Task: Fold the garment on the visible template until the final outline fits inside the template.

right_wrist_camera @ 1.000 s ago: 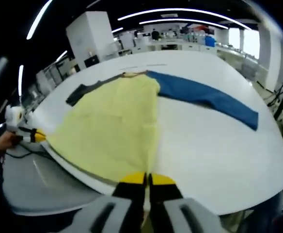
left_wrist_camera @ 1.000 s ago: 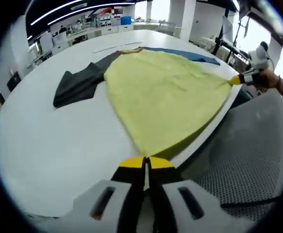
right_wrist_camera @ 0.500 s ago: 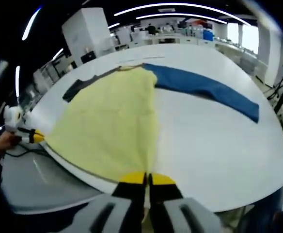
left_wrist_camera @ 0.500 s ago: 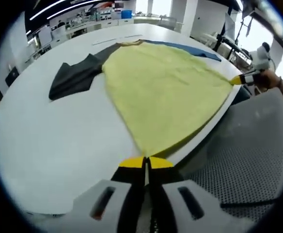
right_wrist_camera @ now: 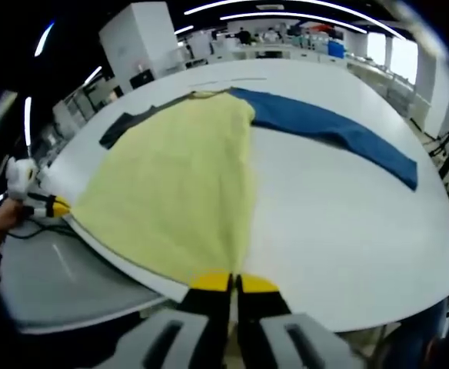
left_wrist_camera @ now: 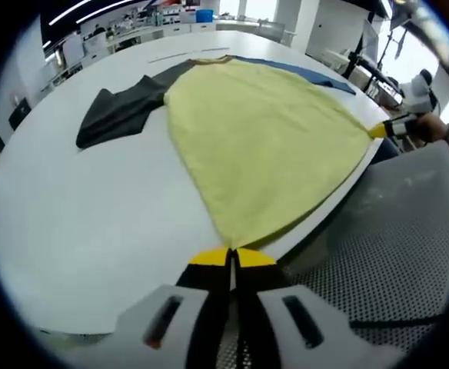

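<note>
A garment with a yellow body (left_wrist_camera: 263,142), a dark grey sleeve (left_wrist_camera: 121,115) and a blue sleeve (right_wrist_camera: 332,131) lies spread flat on the white table (left_wrist_camera: 86,223). Its hem reaches the table's near edge. My left gripper (left_wrist_camera: 231,258) is shut on one hem corner, at the bottom of the left gripper view. My right gripper (right_wrist_camera: 232,281) is shut on the other hem corner. Each gripper also appears in the other's view: the right gripper (left_wrist_camera: 378,131) held by a hand at the right, the left gripper (right_wrist_camera: 51,206) at the left. The yellow body (right_wrist_camera: 178,184) is stretched between them.
A grey perforated surface (left_wrist_camera: 378,261) lies below the table's edge, also seen as a grey surface (right_wrist_camera: 55,269) in the right gripper view. A thin line (right_wrist_camera: 224,81) marks the table beyond the collar. Benches and lab gear stand far behind. Bare table (right_wrist_camera: 347,231) flanks the garment.
Both views have shifted slightly with the hands. The garment stays spread and taut at the hem, and both grippers keep their hold on the corners.
</note>
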A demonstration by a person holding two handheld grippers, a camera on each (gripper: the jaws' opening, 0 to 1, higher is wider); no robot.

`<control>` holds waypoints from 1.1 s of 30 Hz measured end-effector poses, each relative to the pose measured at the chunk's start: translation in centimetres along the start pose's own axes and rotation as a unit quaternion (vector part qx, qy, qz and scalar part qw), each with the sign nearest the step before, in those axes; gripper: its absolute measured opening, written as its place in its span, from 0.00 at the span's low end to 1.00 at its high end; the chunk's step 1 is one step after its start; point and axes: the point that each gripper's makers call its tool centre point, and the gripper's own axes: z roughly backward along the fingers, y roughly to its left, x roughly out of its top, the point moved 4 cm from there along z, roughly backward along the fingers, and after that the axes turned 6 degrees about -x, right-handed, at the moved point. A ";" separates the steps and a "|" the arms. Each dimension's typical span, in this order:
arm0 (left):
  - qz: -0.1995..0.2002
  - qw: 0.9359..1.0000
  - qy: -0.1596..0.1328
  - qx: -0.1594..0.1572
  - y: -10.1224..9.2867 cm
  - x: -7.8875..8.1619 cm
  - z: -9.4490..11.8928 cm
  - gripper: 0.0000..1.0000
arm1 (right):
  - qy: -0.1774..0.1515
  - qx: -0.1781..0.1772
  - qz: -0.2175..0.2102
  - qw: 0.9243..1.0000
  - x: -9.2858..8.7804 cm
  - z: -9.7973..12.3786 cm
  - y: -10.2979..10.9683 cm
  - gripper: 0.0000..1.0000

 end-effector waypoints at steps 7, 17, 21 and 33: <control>0.014 1.000 -0.004 -0.006 -0.1 0.0 0.1 0.00 | 0.004 0.011 0.001 1.000 -0.2 -0.1 -0.2 0.00; 0.081 0.994 -0.058 -0.038 0.1 0.7 1.6 0.15 | 0.000 0.023 0.020 1.000 0.4 0.5 -0.1 0.33; 0.103 0.989 -0.094 -0.041 0.2 1.7 2.3 0.28 | -0.021 0.035 0.006 0.999 1.5 0.7 -0.2 0.48; 0.129 0.979 -0.158 -0.031 0.9 3.9 2.8 0.53 | -0.052 0.010 0.002 0.999 4.2 1.0 -3.3 0.81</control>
